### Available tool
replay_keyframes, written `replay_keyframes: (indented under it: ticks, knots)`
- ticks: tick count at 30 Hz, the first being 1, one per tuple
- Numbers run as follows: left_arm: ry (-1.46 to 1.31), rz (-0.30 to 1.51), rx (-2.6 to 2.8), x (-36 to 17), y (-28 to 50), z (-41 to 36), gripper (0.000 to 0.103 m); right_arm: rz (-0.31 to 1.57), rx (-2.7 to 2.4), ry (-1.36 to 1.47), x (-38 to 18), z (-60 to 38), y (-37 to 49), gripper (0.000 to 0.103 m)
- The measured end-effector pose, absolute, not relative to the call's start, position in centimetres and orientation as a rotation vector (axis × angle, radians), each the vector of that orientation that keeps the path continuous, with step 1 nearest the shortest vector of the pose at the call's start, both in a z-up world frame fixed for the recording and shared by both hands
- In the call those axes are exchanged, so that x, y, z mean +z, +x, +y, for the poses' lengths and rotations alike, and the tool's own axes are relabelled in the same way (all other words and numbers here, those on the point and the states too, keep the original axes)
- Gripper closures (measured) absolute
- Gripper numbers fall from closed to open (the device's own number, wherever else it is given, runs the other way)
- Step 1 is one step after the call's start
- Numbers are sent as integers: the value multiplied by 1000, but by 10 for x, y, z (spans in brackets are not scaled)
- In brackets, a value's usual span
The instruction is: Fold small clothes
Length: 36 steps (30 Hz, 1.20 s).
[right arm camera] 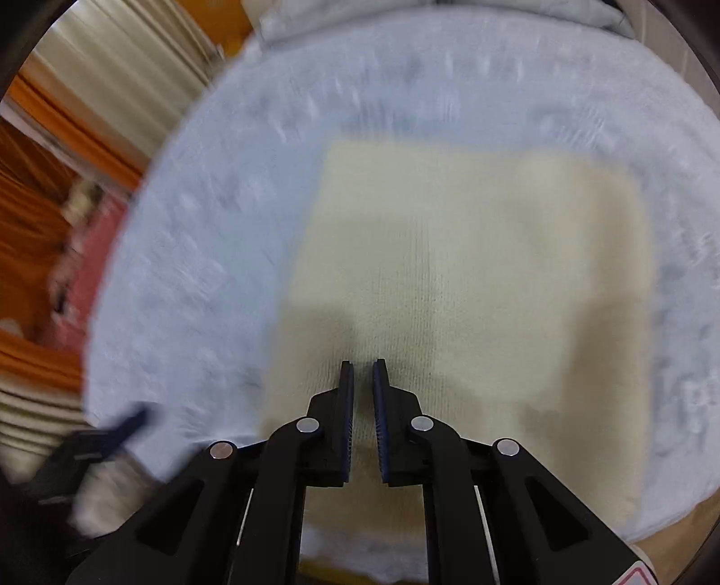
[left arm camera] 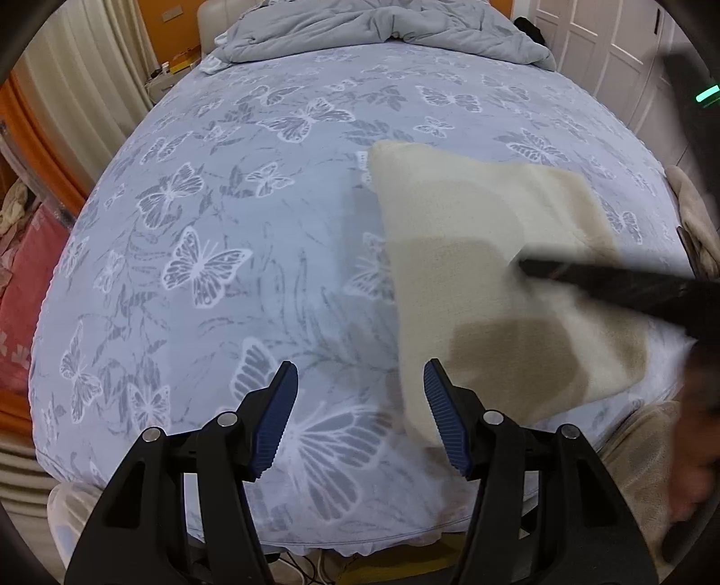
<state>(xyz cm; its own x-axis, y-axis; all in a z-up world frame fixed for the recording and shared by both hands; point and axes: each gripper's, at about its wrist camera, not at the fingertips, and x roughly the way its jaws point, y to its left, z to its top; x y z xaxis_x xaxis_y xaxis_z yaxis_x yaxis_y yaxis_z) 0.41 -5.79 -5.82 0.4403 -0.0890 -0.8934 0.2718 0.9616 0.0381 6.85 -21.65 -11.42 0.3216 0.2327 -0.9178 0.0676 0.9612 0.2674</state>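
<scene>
the left tool (left arm camera: 360, 373) hangs above the bed (left arm camera: 225, 216) with its blue-padded fingers spread wide and nothing between them. the cream cloth (left arm camera: 472, 270) lies flat on the butterfly-print sheet, ahead of this tool and to its right; its near corner sits just beside the right finger. the right tool (right arm camera: 362, 366) reaches over the cloth (right arm camera: 472, 270) from the left tool's right side, its fingers drawn almost together with a thin slit left between them; this view is blurred, and i cannot tell whether any fabric is pinched there. a rumpled grey quilt (left arm camera: 382, 27) is bunched at the far end of the bed, well apart from the cloth.
</scene>
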Motion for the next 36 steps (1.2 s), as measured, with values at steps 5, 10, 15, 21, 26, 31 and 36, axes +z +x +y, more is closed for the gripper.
replay_keyframes:
  ticks: [5, 10, 15, 21, 26, 31, 36]
  knots:
    - [192, 1093, -209, -58, 6, -50, 47, 1174, 108, 298, -77, -224, 68, 95]
    - [139, 1090, -254, -52, 12, -50, 46, 1053, -136, 367, -51, -311, 27, 61]
    - [134, 1098, -308, -56, 25, -81, 46, 1131, -139, 540, -104, -359, 29, 65]
    - [188, 1115, -304, -73, 32, -109, 46, 1016, -125, 522, -73, -357, 15, 99]
    - [173, 1125, -311, -83, 37, -112, 33, 1186, -198, 423, -138, -359, 18, 99]
    - [152, 1123, -310, -74, 39, -108, 34, 1068, -159, 510, -85, -360, 15, 90]
    - [92, 1075, -317, -56, 48, -105, 34, 1031, -78, 448, -62, -338, 40, 93]
